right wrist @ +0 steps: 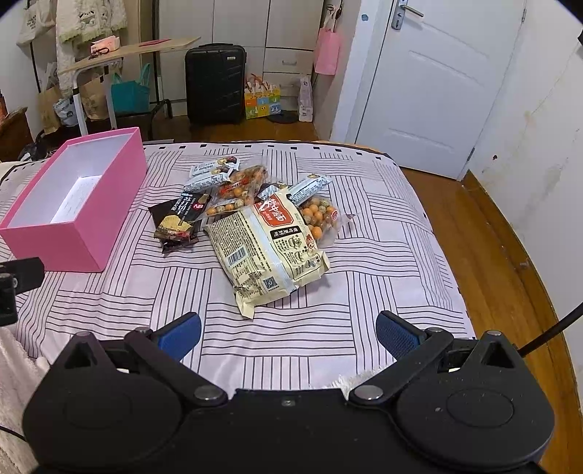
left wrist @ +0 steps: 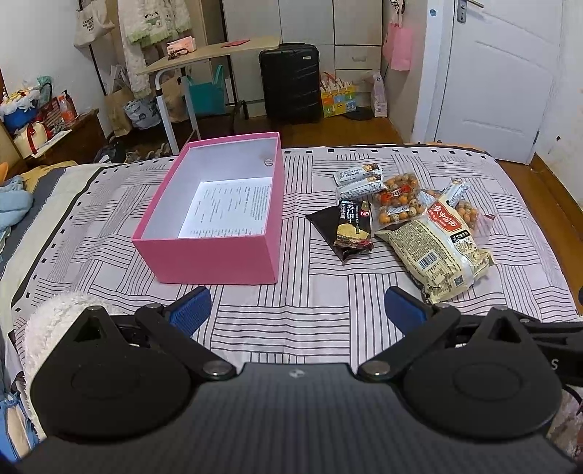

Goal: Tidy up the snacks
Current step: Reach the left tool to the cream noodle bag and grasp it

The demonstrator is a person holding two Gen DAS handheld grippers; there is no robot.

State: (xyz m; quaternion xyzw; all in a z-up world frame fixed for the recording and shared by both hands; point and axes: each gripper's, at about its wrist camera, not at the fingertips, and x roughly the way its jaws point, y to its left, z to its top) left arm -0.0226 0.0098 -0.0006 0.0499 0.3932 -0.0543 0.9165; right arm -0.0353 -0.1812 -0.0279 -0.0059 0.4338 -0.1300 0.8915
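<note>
Pink box [left wrist: 215, 255] sits on the bed [left wrist: 309, 310] with only a paper sheet inside. All the snacks [right wrist: 255, 226] lie in a pile just right of it. My left gripper [left wrist: 297, 310] and right gripper [right wrist: 288, 333] hang wide apart, holding nothing. I think nothing is packed yet.

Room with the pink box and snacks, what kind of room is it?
Most likely a bedroom. The snacks and pink box lie on a bed with a striped sheet, and a suitcase stands by white wardrobes.

Background items — black suitcase [left wrist: 290, 82] upright by white wardrobe [left wrist: 302, 29]; tilted side table [left wrist: 207, 54]; pink bag [right wrist: 327, 51] hanging beside white door [right wrist: 430, 84]; striped bedspread [right wrist: 364, 291].
</note>
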